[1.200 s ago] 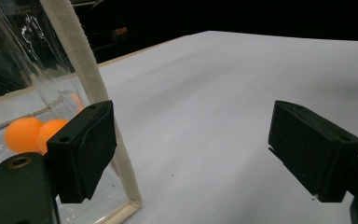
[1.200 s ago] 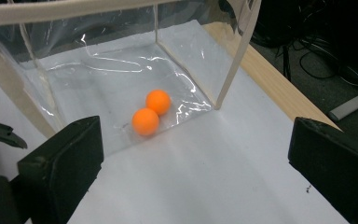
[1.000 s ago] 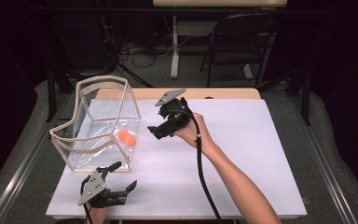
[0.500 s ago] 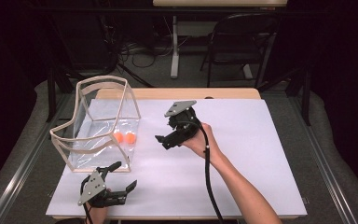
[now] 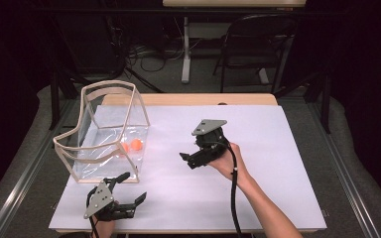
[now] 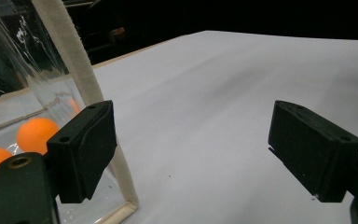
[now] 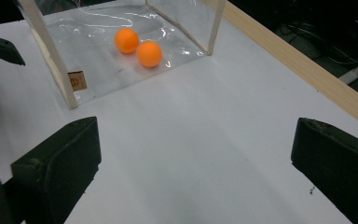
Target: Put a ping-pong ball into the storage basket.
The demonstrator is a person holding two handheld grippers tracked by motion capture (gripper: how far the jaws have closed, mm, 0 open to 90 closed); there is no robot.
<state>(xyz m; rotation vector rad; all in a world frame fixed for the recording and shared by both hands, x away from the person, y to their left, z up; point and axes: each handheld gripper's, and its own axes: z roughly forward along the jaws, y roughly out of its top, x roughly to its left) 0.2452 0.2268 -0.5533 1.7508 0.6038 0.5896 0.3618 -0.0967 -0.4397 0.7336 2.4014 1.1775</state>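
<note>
White surface (image 5: 278, 148) near its left edge: two light, smooth orange balls (image 7: 142, 46) in a clear wood-framed box (image 5: 106, 134), best pinched across their middle; both grippers' fingers (image 7: 56, 168) wide open, empty.

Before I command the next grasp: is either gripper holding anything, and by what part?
Nothing is held. The left gripper and right gripper are both open and empty; both orange balls lie inside the clear bag.

Two balls (image 5: 131, 146) are lying side by side, touching, in the clear container (image 5: 104, 134), which is standing on the left part of the worktop (image 5: 278, 148). The left tool (image 5: 129, 196) is sitting just before the container; the right tool (image 5: 191, 159) is hovering to its right.
</note>
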